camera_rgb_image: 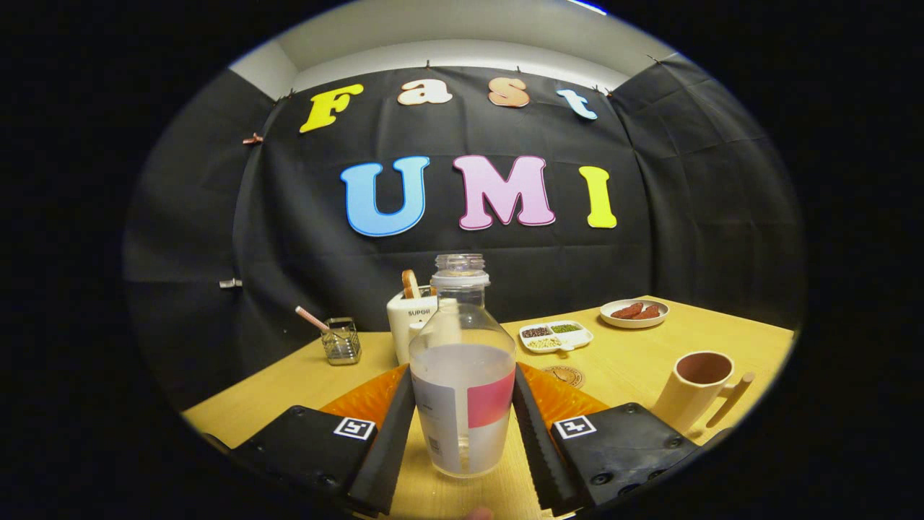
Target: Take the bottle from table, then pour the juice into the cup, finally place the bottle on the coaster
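The gripper (462, 426) holds the bottle (462, 375) between its two fingers, both pressing on the lower body, low enough to steady the weight of the juice. The bottle stands upright with its mouth uncapped, apparently kept level until it reaches the cup (696, 386), which waits open-topped to the right on the surface (650, 361). The coaster (564, 375) lies just beyond the right finger, near enough for the final set-down.
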The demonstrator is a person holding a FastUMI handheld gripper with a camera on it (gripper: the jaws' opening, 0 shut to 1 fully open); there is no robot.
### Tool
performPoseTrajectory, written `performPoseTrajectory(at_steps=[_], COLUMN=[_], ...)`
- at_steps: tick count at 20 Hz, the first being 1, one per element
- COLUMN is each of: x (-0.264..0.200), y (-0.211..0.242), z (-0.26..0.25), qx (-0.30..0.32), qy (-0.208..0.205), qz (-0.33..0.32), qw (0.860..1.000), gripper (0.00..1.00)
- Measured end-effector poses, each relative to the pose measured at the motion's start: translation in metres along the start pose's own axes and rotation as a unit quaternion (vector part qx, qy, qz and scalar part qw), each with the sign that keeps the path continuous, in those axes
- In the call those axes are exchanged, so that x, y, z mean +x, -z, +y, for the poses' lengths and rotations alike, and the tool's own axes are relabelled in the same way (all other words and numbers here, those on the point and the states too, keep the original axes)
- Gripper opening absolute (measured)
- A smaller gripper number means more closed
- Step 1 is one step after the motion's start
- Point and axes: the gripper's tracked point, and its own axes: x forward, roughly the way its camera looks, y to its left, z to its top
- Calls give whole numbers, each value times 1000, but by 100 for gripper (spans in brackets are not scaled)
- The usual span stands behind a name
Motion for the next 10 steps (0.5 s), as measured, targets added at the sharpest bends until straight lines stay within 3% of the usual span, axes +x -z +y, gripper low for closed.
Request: performPoseTrajectory(at_steps=[6,10], x=[-19,-31], y=[-25,-18], z=[-37,-56], qx=[138,240], qy=[15,0], qz=[37,63], qw=[990,969], gripper=[74,74])
